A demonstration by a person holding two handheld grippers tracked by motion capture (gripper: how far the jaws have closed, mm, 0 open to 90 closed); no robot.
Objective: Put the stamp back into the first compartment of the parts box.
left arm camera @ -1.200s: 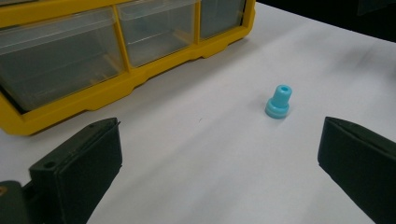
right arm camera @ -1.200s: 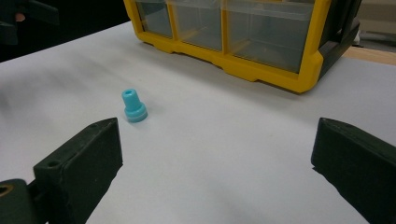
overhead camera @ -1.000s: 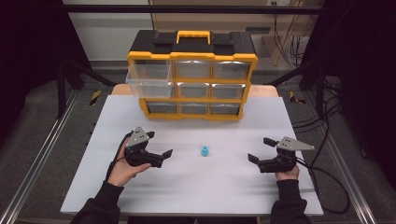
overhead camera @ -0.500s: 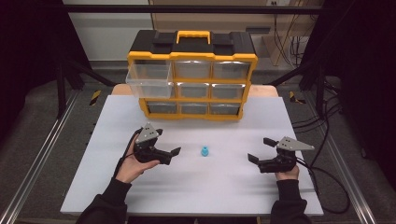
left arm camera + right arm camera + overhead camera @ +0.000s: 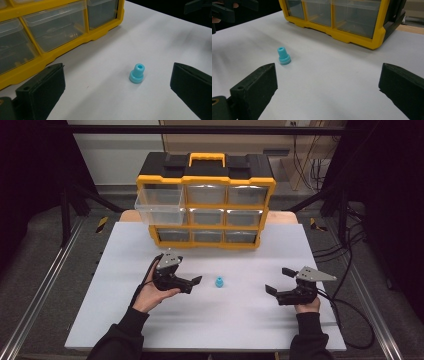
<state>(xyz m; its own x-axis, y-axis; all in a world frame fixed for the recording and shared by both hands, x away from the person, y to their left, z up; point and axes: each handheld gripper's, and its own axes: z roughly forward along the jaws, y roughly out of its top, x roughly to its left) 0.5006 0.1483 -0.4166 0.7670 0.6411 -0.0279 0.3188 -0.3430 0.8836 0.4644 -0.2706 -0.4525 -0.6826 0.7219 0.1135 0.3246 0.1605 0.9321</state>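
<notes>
Lining up my left gripper on the blue plug

My jaws are gaping wide, gripping nothing; the plug is standing upright on the white table, just beyond my tips; I should be centring it, closing low on its flange; my right gripper is idling, spread apart; farther off, the yellow drawer organizer, one drawer pulled out.

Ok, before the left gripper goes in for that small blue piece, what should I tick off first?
1. Left gripper open wide enough: ok, jaws stand far apart.
2. Blue piece between the jaw lines: ok, ahead of them, nearer the right-hand jaw in the left gripper view.
3. Blue piece upright on its wider base: ok.
4. Table around the piece free of obstacles: ok.
5. Right gripper out of the way: ok, open and well apart.
6. Top left drawer of the yellow organizer pulled out: ok; contents cannot tell.
</notes>
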